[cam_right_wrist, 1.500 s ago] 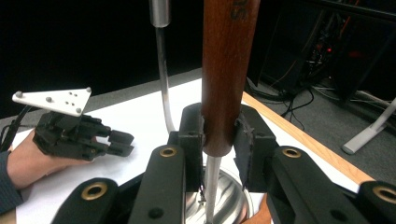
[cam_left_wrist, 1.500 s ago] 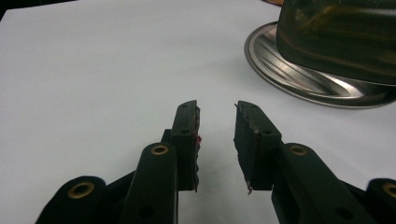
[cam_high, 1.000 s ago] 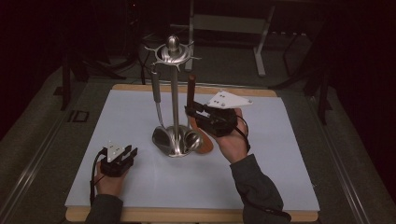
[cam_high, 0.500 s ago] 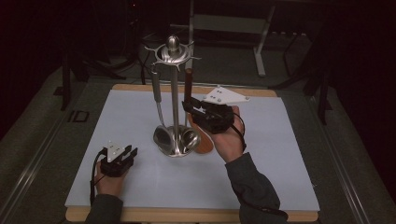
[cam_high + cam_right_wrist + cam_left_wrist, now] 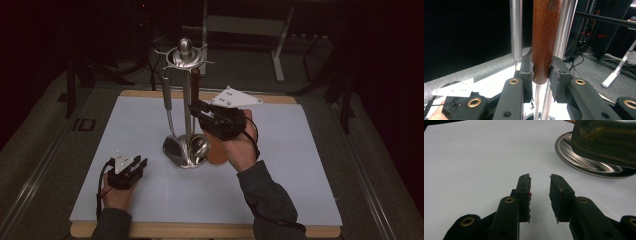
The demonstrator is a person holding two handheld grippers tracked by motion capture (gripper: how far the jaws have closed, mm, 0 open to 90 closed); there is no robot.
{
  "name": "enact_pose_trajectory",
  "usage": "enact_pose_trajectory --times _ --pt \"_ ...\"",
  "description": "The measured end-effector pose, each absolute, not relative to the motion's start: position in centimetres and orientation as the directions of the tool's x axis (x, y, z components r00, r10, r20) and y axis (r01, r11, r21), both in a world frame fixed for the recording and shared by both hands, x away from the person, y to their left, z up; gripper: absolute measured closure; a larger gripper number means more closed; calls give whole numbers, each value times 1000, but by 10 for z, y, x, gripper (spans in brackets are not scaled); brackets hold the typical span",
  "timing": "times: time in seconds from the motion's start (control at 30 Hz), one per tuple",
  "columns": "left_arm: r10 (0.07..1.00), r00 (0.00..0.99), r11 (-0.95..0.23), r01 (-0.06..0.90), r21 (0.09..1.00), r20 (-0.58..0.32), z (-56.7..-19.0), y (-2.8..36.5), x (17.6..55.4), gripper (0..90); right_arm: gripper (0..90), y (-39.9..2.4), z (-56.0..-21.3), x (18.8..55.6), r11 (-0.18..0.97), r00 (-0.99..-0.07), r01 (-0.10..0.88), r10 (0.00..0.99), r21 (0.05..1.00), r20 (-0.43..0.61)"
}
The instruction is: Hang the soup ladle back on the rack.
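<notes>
A steel utensil stand (image 5: 186, 55) rises from a round base (image 5: 187, 156) at mid-table. A metal ladle (image 5: 169, 107) hangs on its left side. A wooden-handled utensil (image 5: 195, 82) hangs upright beside the stand's pole, its brown lower end (image 5: 215, 150) near the base. My right gripper (image 5: 197, 107) is shut on that wooden handle (image 5: 546, 37), which sits between the pads (image 5: 527, 68). My left gripper (image 5: 140, 164) rests low at the front left, open (image 5: 540, 181) with nothing between its jaws, pointing toward the stand's base (image 5: 594, 165).
The white mat (image 5: 300, 165) covers the table, with a wooden edge (image 5: 200, 231) at the front. A metal frame leg (image 5: 277, 55) stands on the floor behind the table. The ladle's bowl (image 5: 604, 140) looms close on the left gripper view's upper right.
My right gripper has moved left toward the stand, carrying the wooden handle closer to the pole. The left gripper has stayed where it was.
</notes>
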State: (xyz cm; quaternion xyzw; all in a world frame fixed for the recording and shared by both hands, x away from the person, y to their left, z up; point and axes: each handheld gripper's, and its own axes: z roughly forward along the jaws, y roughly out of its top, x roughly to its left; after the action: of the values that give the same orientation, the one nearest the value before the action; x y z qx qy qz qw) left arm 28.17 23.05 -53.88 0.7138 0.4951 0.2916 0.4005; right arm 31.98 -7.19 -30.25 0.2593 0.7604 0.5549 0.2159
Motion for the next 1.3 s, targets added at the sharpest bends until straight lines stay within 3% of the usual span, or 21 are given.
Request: enact_pose_trajectory --times 0.27,0.77,1.3 --pt "941 339 -189 474 860 20 -539 230 282 702 739 -66 -302 323 290 -752 150 654 945 -82" --pt "940 340 -188 473 861 19 -539 231 282 702 703 -66 -308 328 271 -763 154 644 950 -60" --pt "940 339 -188 473 861 18 -539 231 282 702 730 -64 -303 332 278 -787 155 614 948 -52"
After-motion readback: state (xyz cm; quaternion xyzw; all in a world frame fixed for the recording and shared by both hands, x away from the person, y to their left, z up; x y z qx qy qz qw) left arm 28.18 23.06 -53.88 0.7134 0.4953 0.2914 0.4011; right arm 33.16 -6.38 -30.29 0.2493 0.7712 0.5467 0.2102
